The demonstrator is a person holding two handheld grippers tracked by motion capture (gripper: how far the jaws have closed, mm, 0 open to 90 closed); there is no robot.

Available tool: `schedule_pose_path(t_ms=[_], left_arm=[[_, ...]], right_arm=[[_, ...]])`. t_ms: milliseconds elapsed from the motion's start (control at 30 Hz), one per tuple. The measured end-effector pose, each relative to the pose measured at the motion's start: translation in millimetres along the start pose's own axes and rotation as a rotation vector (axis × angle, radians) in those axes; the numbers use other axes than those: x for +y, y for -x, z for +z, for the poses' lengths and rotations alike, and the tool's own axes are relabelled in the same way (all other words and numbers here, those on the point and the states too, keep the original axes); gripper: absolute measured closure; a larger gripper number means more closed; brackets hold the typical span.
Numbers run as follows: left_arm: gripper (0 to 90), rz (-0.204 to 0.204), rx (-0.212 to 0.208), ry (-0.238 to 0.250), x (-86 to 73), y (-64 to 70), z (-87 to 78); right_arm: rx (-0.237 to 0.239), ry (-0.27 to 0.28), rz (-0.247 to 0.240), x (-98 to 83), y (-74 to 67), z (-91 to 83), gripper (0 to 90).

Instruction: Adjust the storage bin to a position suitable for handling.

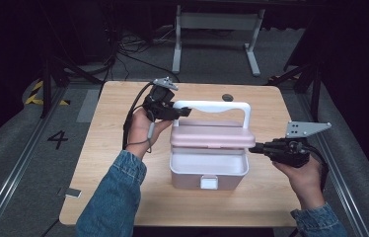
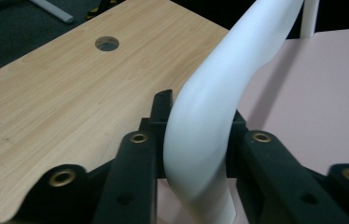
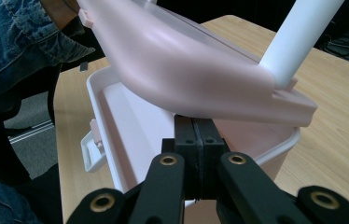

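Two claws work a pale pink plastic box (image 1: 208,170) on the light wooden tabletop (image 1: 113,192) in the high view: left claw (image 1: 185,112) at the white handle (image 1: 212,105), right claw (image 1: 252,147) at the lid (image 1: 212,138).

Left gripper view: the handle (image 2: 210,116) sits between its jaws, gripped.

Right gripper view: the jaws are pressed together, empty, just beneath the raised lid's (image 3: 186,79) edge, above the box (image 3: 130,121) rim.
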State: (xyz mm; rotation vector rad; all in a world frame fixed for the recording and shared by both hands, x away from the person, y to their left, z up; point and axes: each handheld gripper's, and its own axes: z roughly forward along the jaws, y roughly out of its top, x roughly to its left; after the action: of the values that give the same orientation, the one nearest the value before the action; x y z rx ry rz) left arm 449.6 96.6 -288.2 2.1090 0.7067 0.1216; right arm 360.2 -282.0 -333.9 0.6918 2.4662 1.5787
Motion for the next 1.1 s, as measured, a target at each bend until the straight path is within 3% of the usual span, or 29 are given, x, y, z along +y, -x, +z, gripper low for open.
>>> schedule_pose_path(t_ms=[133,200,300,400,600,667,767,967,1100], left_arm=[[55.0,0.006,0.037,0.024,-4.7,0.4,-11.6],[51.6,0.001,0.048,0.04,-8.1,-1.3,-20.0],[49.6,-0.009,0.052,0.073,-14.5,-1.9,-32.7],[48.1,0.0,0.064,0.076,-21.0,0.8,-43.1],[45.1,0.055,0.091,0.055,-34.2,13.0,-55.8],[44.5,0.085,0.088,0.048,-40.3,17.5,-58.6],[43.4,0.097,0.08,0.045,-47.5,21.3,-61.9],[39.0,0.077,0.069,0.046,-62.5,22.3,-64.9],[36.9,0.048,0.065,0.071,-74.9,22.2,-64.2]], right_arm=[[0.003,-0.004,-0.005,0.5,0.8,2.6,90.0],[0.006,-0.006,-0.006,0.9,1.0,3.5,90.0],[0.006,-0.009,-0.006,1.5,1.4,4.6,90.0],[0.007,-0.006,-0.004,2.2,1.6,4.8,90.0],[0.001,0.009,-0.001,4.1,2.8,3.7,90.0],[0.002,0.023,0.009,4.9,3.9,2.9,90.0],[0.008,0.033,0.021,5.1,5.8,2.1,90.0],[-0.002,0.047,0.023,8.1,6.8,1.2,90.0],[-0.012,0.057,0.021,11.2,7.6,0.4,90.0]])
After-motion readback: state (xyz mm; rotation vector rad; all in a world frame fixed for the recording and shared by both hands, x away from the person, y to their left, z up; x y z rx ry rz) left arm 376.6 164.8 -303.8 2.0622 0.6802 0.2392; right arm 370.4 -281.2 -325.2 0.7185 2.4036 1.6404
